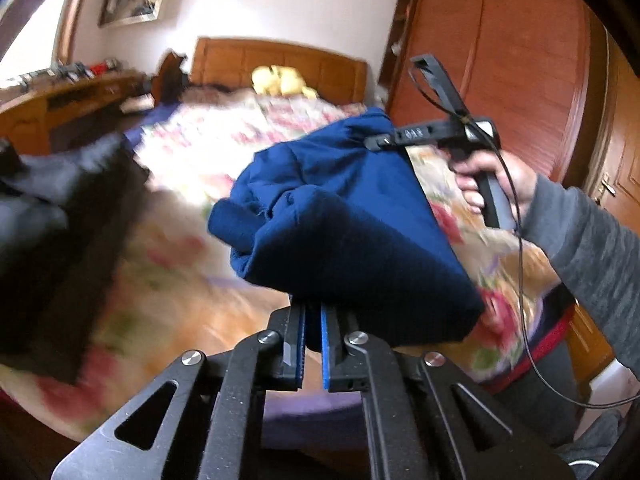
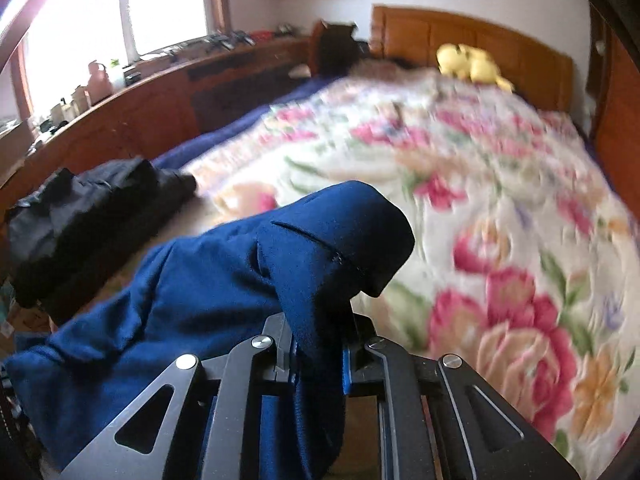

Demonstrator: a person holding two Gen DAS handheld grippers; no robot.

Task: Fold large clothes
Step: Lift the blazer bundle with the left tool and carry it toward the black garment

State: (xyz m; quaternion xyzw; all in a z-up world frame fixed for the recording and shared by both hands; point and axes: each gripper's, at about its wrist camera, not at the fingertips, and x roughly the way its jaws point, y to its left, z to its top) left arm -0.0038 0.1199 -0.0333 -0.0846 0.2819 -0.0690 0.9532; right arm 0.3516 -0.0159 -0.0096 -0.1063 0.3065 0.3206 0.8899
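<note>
A dark blue garment hangs bunched in the air above the floral bedspread. My left gripper is shut on its near lower edge. My right gripper is shut on its far upper corner, held by a hand in a grey sleeve. In the right wrist view the blue garment drapes over and between the fingers of my right gripper, which is shut on a fold of it. The fingertips of both grippers are hidden by cloth.
A folded black garment lies on the bed's left side, also in the left wrist view. A yellow plush toy sits by the wooden headboard. A long wooden counter runs along the left; a wardrobe stands right.
</note>
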